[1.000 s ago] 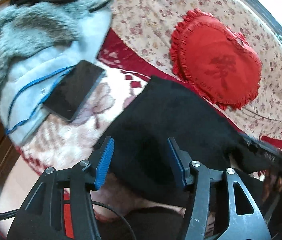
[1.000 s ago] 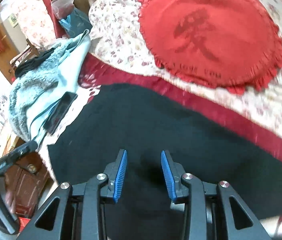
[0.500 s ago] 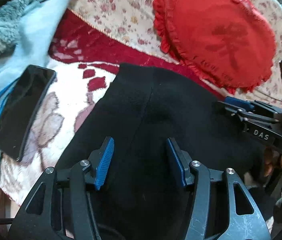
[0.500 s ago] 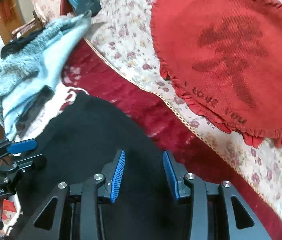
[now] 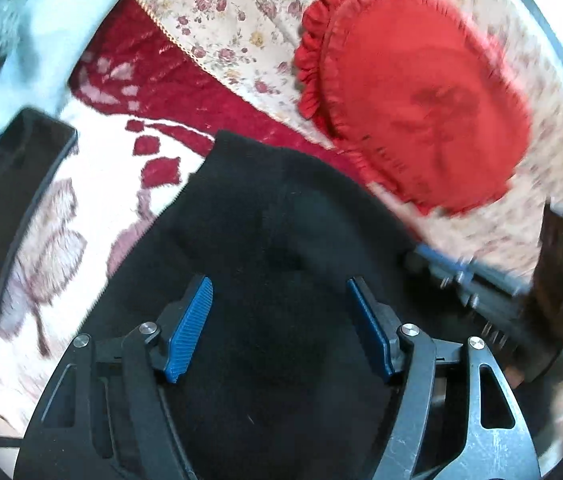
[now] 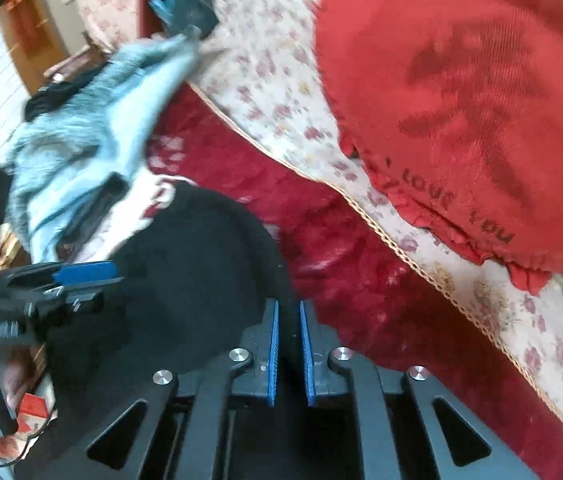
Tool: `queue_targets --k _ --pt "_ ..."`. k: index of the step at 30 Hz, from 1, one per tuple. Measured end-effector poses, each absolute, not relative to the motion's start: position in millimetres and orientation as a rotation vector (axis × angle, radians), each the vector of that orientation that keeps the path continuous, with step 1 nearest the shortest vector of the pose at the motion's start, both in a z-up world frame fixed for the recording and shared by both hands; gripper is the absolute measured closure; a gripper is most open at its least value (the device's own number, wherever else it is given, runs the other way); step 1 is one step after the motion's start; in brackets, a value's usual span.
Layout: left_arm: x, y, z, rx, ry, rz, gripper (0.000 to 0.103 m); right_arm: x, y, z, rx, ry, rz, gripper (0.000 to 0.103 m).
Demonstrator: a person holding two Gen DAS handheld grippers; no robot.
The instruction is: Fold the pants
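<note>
Black pants (image 5: 265, 208) lie folded on a red and white blanket (image 5: 93, 184). My left gripper (image 5: 279, 284) hovers over their middle; its jaws are opening wide and the blue pads do not press the cloth. In the right wrist view the pants (image 6: 193, 248) fill the lower left. My right gripper (image 6: 288, 306) is at their right edge, its jaws closing to a narrow gap with black cloth pinched between the pads. Each gripper shows in the other's view: the right gripper (image 5: 461, 276) and the left gripper (image 6: 77, 276).
A red frilled heart cushion (image 5: 413, 100) lies on the floral bedspread (image 5: 237, 20) beyond the pants. A dark flat tablet (image 5: 5, 208) rests at the left on a pale blue fleece garment (image 6: 93, 120). A wooden door and furniture stand at the far left.
My left gripper came in from the left over the pants and its jaws spread wider. My right gripper moved to the pants' right edge and its jaws closed on the cloth.
</note>
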State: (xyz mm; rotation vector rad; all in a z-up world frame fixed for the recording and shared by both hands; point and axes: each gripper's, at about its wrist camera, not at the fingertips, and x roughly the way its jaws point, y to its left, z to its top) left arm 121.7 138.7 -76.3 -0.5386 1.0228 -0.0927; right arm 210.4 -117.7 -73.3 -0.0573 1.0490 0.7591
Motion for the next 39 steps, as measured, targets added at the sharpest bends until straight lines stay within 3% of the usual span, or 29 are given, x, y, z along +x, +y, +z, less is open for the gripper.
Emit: queue_targets --k 8,9,12,14,16,26,27,30,39 --pt "100.1 137.9 -54.4 -0.630 0.944 -0.104 0.030 129.4 -101.2 -25.1 -0.046 0.928 0.844 0.097" --pt "99.3 135.4 -54.6 -0.625 0.943 -0.103 0.024 121.9 -96.8 -23.7 -0.072 0.912 0.835 0.097" --pt "101.5 131.9 -60.9 -0.616 0.970 -0.088 0.023 121.6 -96.6 -23.2 -0.131 0.867 0.752 0.097" --pt "101.6 132.5 -62.7 -0.617 0.976 -0.089 0.023 137.3 -104.8 -25.7 -0.104 0.882 0.738 0.092" --pt "103.3 131.3 -63.2 -0.607 0.975 -0.083 0.023 158.1 -111.9 -34.1 -0.109 0.912 0.702 0.061" --pt "112.3 140.6 -83.4 -0.602 1.015 -0.065 0.023 236.4 -120.3 -104.1 -0.101 1.126 0.806 0.056" --pt "112.4 141.7 -83.5 -0.608 1.014 -0.065 0.023 238.3 -121.5 -103.8 -0.072 1.127 0.818 0.060" --pt "110.4 146.9 -80.2 -0.655 1.008 -0.074 0.023 226.0 -116.5 -92.6 -0.083 1.091 0.830 0.094" --pt "97.6 140.7 -58.9 -0.710 0.944 -0.090 0.022 137.9 -112.9 -38.6 -0.062 0.922 0.860 0.096"
